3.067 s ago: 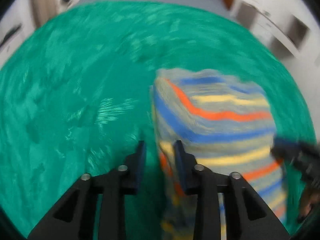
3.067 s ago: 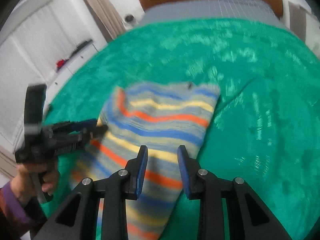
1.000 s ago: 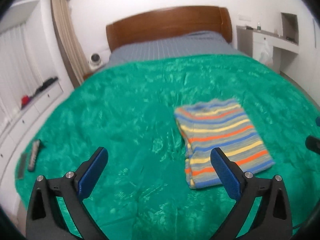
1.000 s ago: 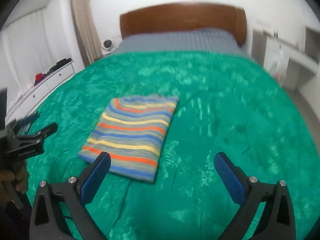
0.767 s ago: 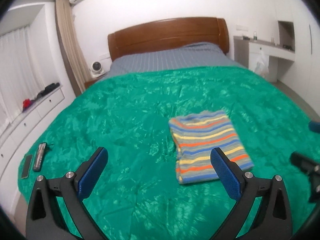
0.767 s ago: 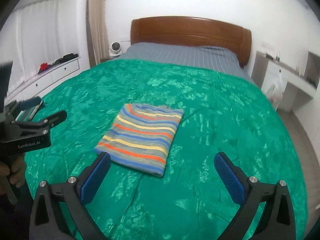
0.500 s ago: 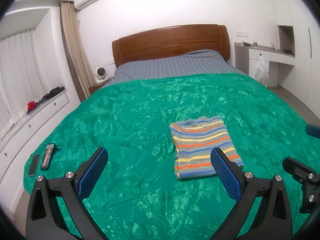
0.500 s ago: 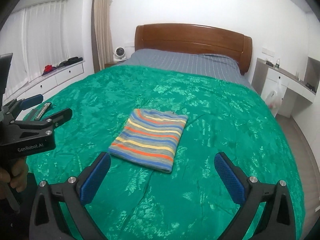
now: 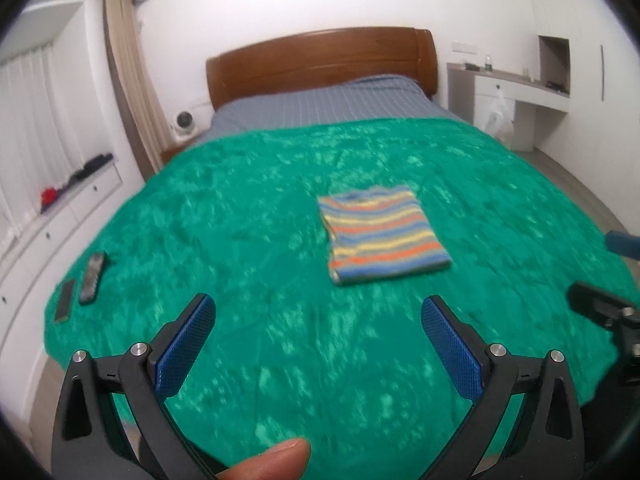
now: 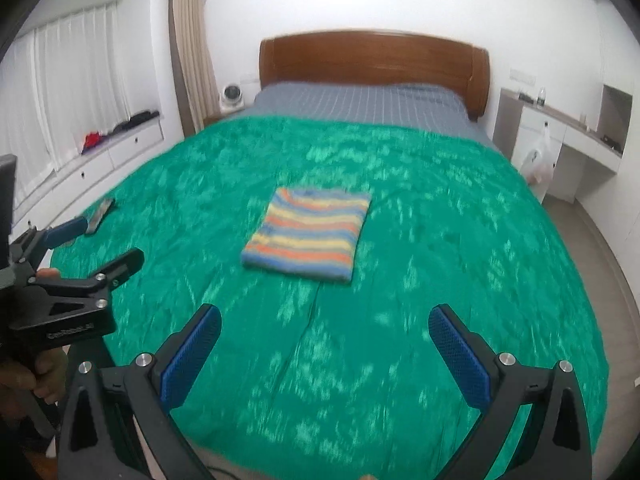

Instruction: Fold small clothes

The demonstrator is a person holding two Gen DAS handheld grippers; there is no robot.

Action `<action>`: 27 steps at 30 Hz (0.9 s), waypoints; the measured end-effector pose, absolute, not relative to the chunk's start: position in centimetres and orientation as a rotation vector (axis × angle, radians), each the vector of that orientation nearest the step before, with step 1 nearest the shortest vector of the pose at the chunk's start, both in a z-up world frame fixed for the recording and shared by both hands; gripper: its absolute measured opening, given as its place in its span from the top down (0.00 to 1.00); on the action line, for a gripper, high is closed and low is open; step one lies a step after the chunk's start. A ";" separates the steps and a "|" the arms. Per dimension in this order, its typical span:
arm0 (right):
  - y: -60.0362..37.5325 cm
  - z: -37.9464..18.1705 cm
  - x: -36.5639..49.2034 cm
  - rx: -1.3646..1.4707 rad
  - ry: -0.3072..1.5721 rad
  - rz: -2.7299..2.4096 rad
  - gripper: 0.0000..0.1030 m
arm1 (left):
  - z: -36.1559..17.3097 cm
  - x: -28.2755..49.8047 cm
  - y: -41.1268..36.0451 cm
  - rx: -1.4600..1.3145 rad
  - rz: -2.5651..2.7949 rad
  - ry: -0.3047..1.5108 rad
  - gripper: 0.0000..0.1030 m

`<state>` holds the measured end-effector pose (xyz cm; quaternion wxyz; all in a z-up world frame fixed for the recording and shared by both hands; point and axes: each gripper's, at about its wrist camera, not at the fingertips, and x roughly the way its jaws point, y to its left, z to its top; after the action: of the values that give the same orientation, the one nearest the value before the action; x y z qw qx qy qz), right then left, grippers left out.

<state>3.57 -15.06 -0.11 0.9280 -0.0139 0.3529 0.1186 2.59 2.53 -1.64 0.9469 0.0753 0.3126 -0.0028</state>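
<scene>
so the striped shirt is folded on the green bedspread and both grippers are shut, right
Not quite. The striped shirt does lie folded on the green bedspread, but both grippers are open: the right wrist view shows the right gripper with jaws spread wide, and the left wrist view shows the left gripper the same.

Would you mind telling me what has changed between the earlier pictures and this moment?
Both claws, nearly shut and low over the striped garment three seconds ago, opened wide and pulled back toward the foot of the bed; the left claw and right claw now hang clear of it. The garment stays folded on the green bedspread, and the remote has not moved.
</scene>
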 end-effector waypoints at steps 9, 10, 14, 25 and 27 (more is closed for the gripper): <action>-15.4 0.7 1.8 -0.008 0.714 0.212 0.01 | -0.1 0.9 2.1 0.122 -0.005 0.637 0.00; -15.3 0.8 1.8 -0.022 0.709 0.206 0.01 | -0.1 0.9 2.0 0.126 -0.003 0.635 0.00; -14.9 1.1 1.7 -0.052 0.709 0.194 0.01 | -0.5 1.0 1.5 0.152 0.017 0.653 0.00; -13.9 1.9 1.5 -0.064 0.717 0.200 0.01 | -1.4 1.4 1.9 0.119 0.026 0.716 0.00; -13.4 2.0 1.4 -0.079 0.721 0.202 0.01 | -1.5 1.4 2.0 0.118 0.025 0.729 0.00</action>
<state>1.36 -13.40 2.02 0.9300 -0.0385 0.3520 0.0988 1.44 2.02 -1.51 0.9325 0.0579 0.3562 0.0123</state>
